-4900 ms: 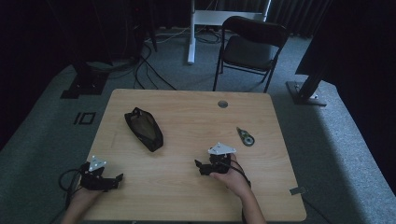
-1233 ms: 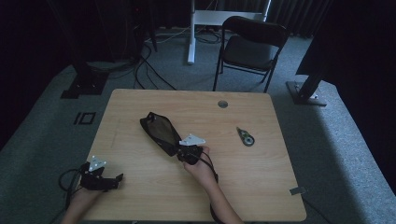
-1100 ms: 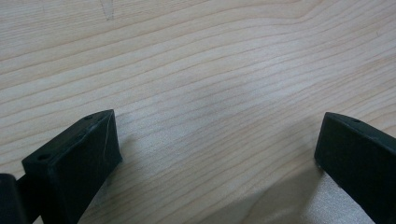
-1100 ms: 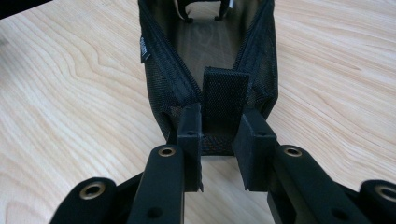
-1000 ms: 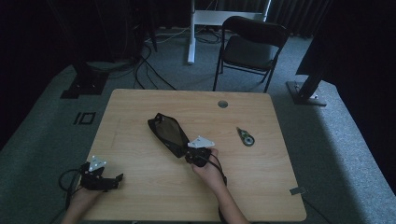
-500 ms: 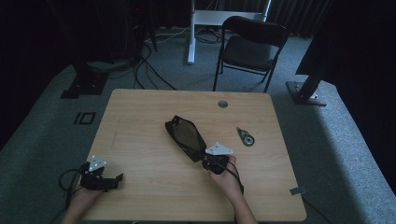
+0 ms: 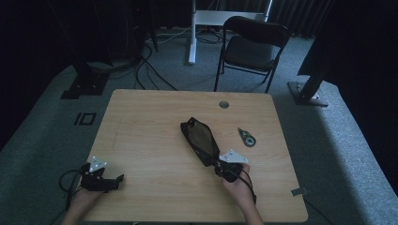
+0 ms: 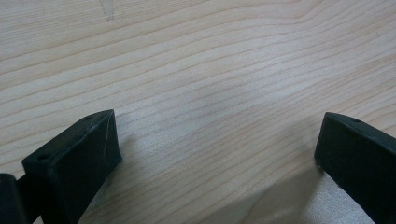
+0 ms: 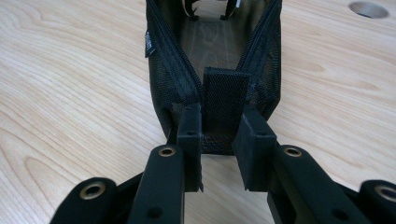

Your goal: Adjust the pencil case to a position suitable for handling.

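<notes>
Centrally in the high view, a black mesh pouch [image 7: 201,140] lies on the wooden table [image 7: 141,122]. At its lower end the right gripper [image 7: 219,167] has its jaws pinched on the pouch's tab. At lower left, the left gripper [image 7: 119,178] rests with jaws spread wide, holding nothing.

Count taken at the desk [image 7: 141,122]: one black mesh pouch [image 7: 201,139] near the middle; one small tape dispenser [image 7: 247,137] toward the right edge; one round cable hole [image 7: 224,104] by the far edge. Two handheld grippers were present: the left gripper [image 7: 117,179] and the right gripper [image 7: 218,165]. One folding chair [image 7: 253,47] stood beyond the far edge.
</notes>
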The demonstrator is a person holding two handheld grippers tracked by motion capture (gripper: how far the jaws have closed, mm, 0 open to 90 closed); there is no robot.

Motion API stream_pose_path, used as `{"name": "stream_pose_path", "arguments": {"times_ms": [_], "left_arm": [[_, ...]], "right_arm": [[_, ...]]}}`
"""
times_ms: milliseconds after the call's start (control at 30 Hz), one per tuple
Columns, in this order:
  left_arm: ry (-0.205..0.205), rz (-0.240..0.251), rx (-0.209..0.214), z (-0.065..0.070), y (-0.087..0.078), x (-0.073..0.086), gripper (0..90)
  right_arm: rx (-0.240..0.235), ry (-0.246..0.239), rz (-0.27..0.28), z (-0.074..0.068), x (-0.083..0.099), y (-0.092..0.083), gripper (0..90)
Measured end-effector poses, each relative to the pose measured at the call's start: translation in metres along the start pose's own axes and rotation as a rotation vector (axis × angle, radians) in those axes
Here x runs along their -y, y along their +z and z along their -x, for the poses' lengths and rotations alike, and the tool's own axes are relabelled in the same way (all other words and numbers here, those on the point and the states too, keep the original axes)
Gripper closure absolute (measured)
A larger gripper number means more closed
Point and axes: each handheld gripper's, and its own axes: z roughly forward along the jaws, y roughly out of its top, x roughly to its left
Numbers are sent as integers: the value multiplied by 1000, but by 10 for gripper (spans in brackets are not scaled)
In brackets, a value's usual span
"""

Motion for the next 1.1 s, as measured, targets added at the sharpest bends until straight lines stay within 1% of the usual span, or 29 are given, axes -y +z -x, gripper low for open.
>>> {"name": "stream_pose_path", "arguments": {"times_ms": [67,133,233,367,433,600,667,833,867,1000,1100], "left_arm": [[0,0,0,0,0,0,1],[0,1,0,0,0,0,1],[0,0,0,0,0,0,1],[0,0,0,0,0,0,1],[0,0,0,0,0,0,1],[0,0,0,0,0,0,1],[0,0,0,0,0,0,1],[0,0,0,0,0,0,1],[0,0,0,0,0,0,1],[0,0,0,0,0,0,1],[0,0,0,0,0,0,1]], "right_arm": [[4,12,0,2,2,-3,728],[9,1,-3,2,5,-7,728],[20,-3,-8,2,8,-13,728],[34,7,-10,4,15,-22,728],[29,12,-13,5,19,-27,728],[39,18,-13,3,26,-38,728],[42,34,-12,4,29,-42,728],[69,40,-7,3,36,-50,728],[79,32,-10,3,37,-51,728],[83,53,-6,3,43,-58,728],[92,50,-8,0,46,-63,728]]}}
